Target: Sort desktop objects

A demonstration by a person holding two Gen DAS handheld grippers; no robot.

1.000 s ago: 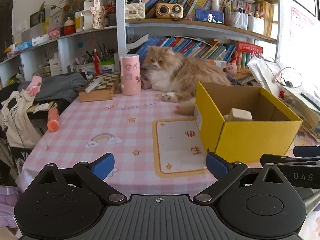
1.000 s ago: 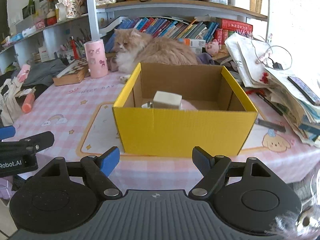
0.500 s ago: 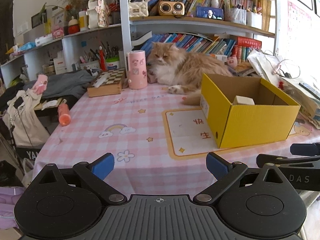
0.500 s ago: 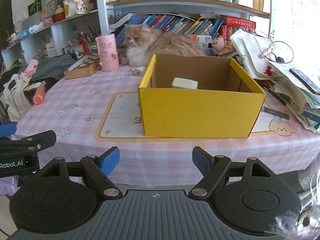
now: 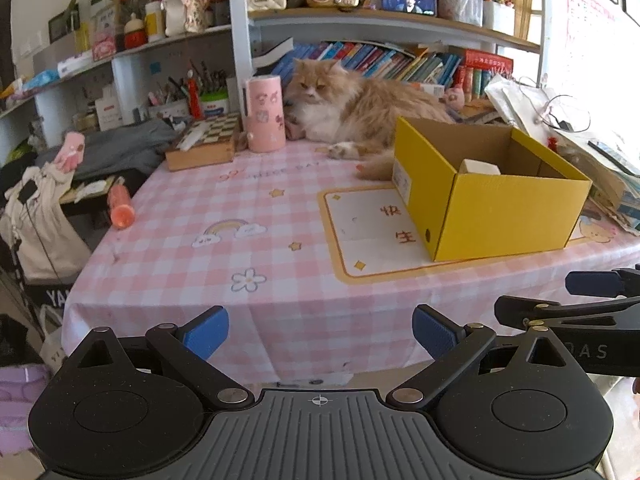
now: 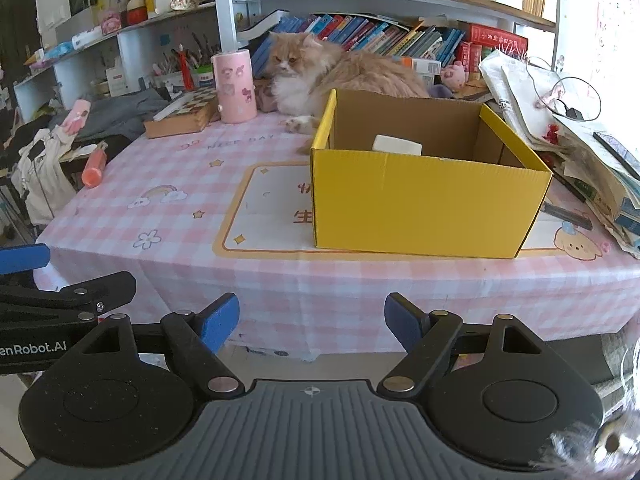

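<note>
With both my left gripper (image 5: 320, 332) and right gripper (image 6: 312, 320) empty, jaws wide, short of the table's edge, the yellow box (image 6: 424, 204) held a white block (image 6: 397, 145); I judged the orange tube (image 5: 120, 204) best approached slowly, clear of the cat (image 5: 360, 112).

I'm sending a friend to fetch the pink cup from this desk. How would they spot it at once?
Start at the yellow box on the pink checked tablecloth, then look behind it to the cat. The cup stands upright just left of the cat, beside the chessboard box. It is the only tall pink cylinder there, with small animal stickers.
</note>
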